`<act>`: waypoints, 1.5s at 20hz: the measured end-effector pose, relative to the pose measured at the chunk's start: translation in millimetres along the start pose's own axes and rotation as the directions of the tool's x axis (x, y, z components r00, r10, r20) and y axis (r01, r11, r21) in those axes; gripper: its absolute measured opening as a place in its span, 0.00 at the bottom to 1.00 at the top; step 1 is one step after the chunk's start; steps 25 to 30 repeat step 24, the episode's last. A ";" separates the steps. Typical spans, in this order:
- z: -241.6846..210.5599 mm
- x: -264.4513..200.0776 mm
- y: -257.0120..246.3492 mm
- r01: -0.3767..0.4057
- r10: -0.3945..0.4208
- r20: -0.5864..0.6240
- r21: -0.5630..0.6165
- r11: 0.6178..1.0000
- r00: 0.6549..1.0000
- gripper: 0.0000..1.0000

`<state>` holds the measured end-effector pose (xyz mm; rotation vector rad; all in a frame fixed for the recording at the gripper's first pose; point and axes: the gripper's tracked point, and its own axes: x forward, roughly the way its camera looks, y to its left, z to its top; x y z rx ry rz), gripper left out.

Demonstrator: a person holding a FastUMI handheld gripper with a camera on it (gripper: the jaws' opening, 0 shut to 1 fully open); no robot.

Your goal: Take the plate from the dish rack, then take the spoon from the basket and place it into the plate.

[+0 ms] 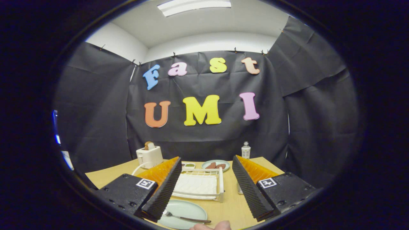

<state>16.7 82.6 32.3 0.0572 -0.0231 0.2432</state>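
Your gripper (206,188) is spread wide, holding nothing. The spoon (187,218) lies flat on the pale green plate (188,210) between the fingers, long axis crosswise, handle toward the right finger. The white dish rack (199,187) sits just beyond, bare table (233,204) beside it.

hand-held gripper (204,188) level and unladen, both fingers (163,191) wide apart

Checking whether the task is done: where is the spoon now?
The spoon lies on the near plate, just before the white dish rack, between the open gripper fingers.
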 end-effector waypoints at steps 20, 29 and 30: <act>-31.8 0.0 27.1 -0.028 0.028 -0.022 -0.016 0.999 0.999 1.00; -35.4 -4.1 29.0 -0.026 0.025 -0.026 -0.026 0.999 0.999 1.00; -35.4 -4.1 29.0 -0.026 0.025 -0.026 -0.026 0.999 0.999 1.00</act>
